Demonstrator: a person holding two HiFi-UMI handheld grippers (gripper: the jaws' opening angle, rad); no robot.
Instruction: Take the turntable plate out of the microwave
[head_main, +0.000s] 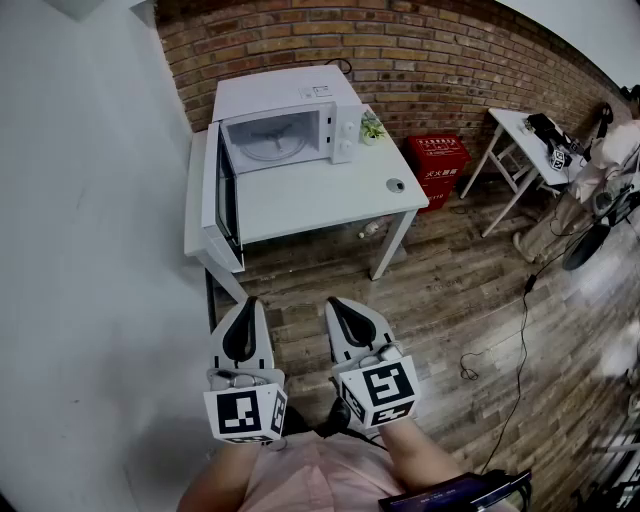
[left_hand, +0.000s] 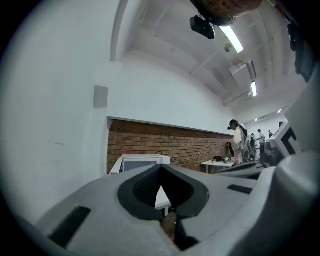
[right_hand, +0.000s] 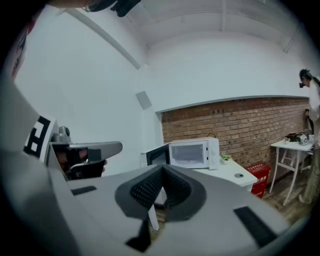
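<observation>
A white microwave (head_main: 290, 118) stands on a white table (head_main: 330, 190) against the brick wall, its door (head_main: 222, 195) swung wide open to the left. Inside the cavity lies the round glass turntable plate (head_main: 276, 141). Both grippers are held low, well short of the table. My left gripper (head_main: 243, 303) and my right gripper (head_main: 338, 303) are shut and empty, side by side over the wooden floor. In the right gripper view the microwave (right_hand: 194, 152) shows ahead past the closed jaws; in the left gripper view the microwave (left_hand: 140, 162) is partly hidden behind them.
A small potted plant (head_main: 372, 128) and a small round object (head_main: 396, 185) sit on the table right of the microwave. A red box (head_main: 437, 160) stands on the floor by the wall. A second white table (head_main: 525, 135) with clutter and people are at right. Cables trail on the floor (head_main: 520, 330).
</observation>
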